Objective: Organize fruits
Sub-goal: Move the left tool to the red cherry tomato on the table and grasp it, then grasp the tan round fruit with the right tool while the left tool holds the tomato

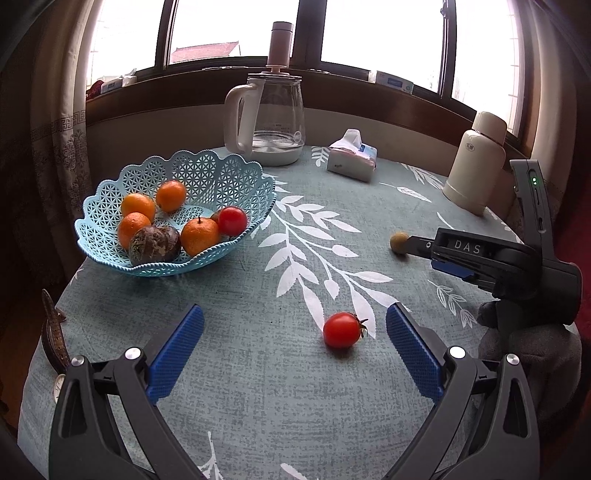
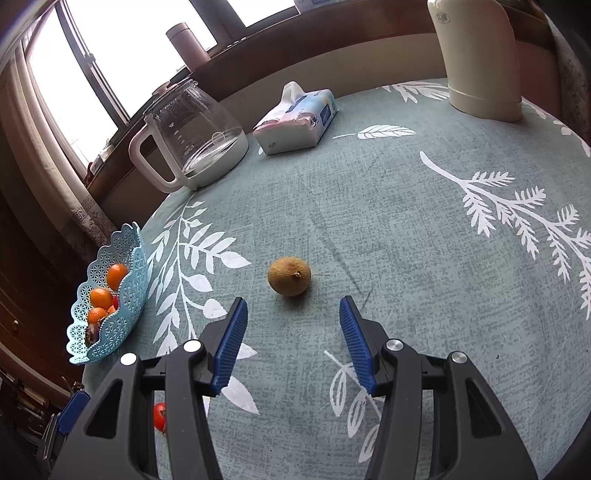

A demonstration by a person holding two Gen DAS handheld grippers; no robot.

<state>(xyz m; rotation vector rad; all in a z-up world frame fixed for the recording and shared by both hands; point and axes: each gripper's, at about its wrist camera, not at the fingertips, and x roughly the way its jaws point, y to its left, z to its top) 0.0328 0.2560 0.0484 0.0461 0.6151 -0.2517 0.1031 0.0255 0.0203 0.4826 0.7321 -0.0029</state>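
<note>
Four oranges (image 1: 168, 216) — left view only

light: daylight thru my windows (image 1: 236, 29), blown out | shadows: soft | edges: fisheye bend, dark corners | focus: sharp

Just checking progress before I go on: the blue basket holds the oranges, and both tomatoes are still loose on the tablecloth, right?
Not quite. Only one tomato is loose on the tablecloth, ahead of the open left gripper. The other tomato already sits in the blue basket with the oranges, as the left wrist view shows.
</note>
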